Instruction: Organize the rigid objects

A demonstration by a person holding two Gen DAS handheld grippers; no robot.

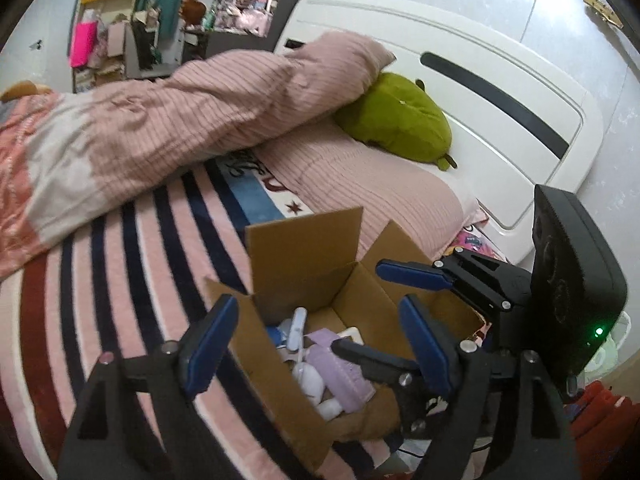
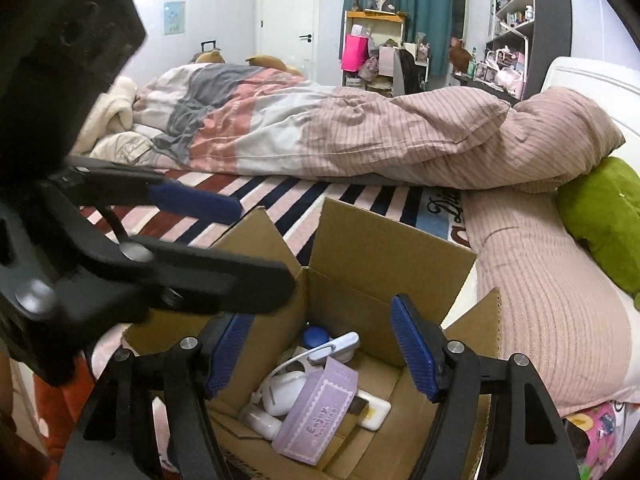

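An open cardboard box (image 2: 384, 248) stands on the bed with its flaps up. Inside lie a lilac carton (image 2: 320, 412) printed "Enjoy traveling", white bottles (image 2: 284, 392), a blue-lidded jar (image 2: 316, 336) and a flat cream piece (image 2: 376, 410). My right gripper (image 2: 320, 316) hovers over the box mouth, open, with nothing between its blue pads. My left gripper (image 1: 320, 308) is also open and empty above the box (image 1: 304, 248), and the lilac carton (image 1: 340, 372) shows below it. The two grippers sit close together, the left one (image 2: 266, 246) crossing over the box's left flap.
The box rests on a striped blanket (image 1: 120, 260). A rumpled pink duvet (image 1: 180, 112) lies behind it, a pink pillow (image 2: 540, 300) and a green plush toy (image 1: 400, 120) to the right by the white headboard (image 1: 480, 80). Cluttered shelves (image 2: 376, 40) stand across the room.
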